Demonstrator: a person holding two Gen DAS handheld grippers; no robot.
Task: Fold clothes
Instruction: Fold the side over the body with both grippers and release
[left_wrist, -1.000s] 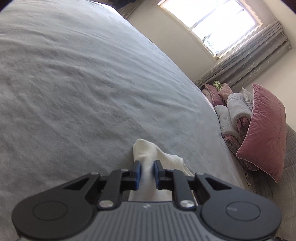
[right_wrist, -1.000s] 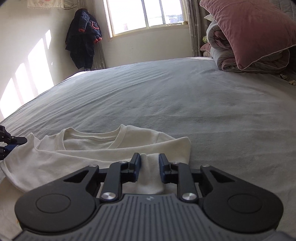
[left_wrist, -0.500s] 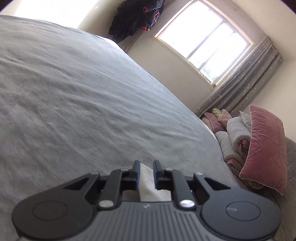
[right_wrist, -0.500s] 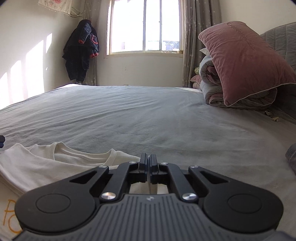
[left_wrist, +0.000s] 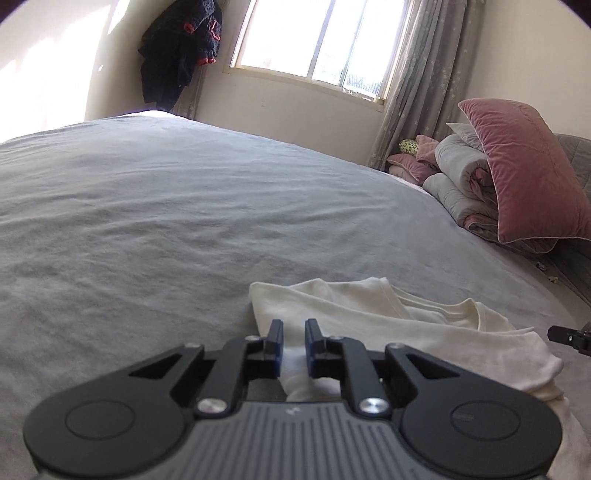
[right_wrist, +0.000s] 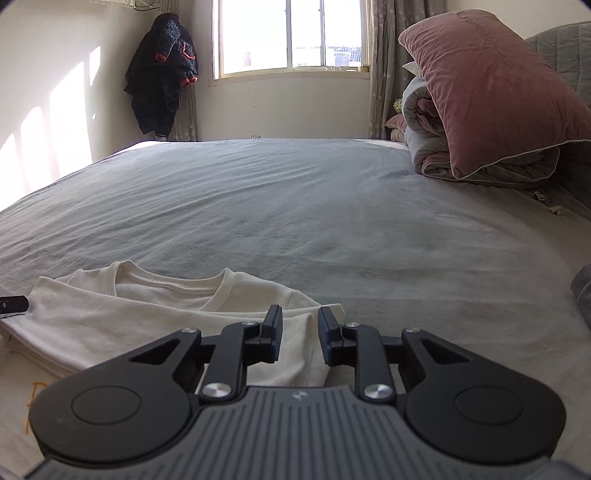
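A cream T-shirt (right_wrist: 147, 314) lies partly folded on the grey bed, collar facing the window; it also shows in the left wrist view (left_wrist: 369, 314). My left gripper (left_wrist: 294, 343) has its jaws a small gap apart, with a fold of the shirt's left edge between them. My right gripper (right_wrist: 300, 334) is open over the shirt's right edge, with cloth lying under and between the fingers, not pinched. Each gripper's tip peeks into the other's view at the frame edge.
The grey bedsheet (right_wrist: 295, 206) stretches wide toward the window. A pink pillow (right_wrist: 491, 92) on rolled quilts (right_wrist: 424, 122) sits at the far right by the headboard. A dark jacket (right_wrist: 162, 74) hangs in the far corner.
The right gripper was shut on the shirt half a second ago and has opened, letting go. The left view has swung level toward the window, and more of the shirt shows in it.
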